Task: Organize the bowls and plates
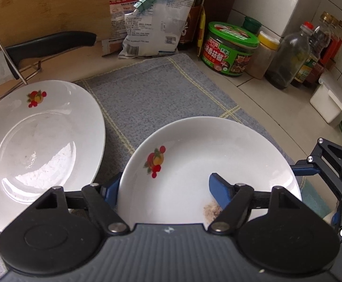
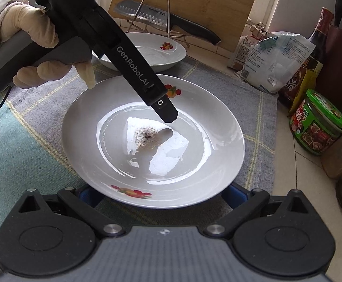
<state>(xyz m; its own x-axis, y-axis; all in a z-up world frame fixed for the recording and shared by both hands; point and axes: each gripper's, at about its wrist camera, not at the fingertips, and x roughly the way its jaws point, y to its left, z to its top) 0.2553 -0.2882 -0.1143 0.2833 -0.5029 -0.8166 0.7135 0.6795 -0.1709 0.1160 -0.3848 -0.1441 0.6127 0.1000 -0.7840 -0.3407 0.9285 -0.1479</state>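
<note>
A white plate with a fruit print [image 1: 194, 164] lies on the grey cloth, with a brown speck stain in it; it also shows in the right wrist view [image 2: 152, 141]. My left gripper [image 1: 163, 190] is open and straddles its near rim: one blue finger [image 1: 219, 191] over the inside, the other outside the rim. My right gripper [image 2: 154, 195] is open, its blue fingers on either side of the plate's opposite rim, mostly hidden under it. A second white plate [image 1: 39, 141] lies to the left, also seen in the right wrist view [image 2: 152, 51].
A knife [image 1: 51, 44] rests on a wire rack before a wooden board [image 1: 41, 4]. Clipped bags [image 1: 156, 16], a green jar [image 1: 229, 49], bottles [image 1: 288, 58] and a white box [image 1: 328, 101] line the back and right. The grey cloth [image 1: 159, 94] covers the counter.
</note>
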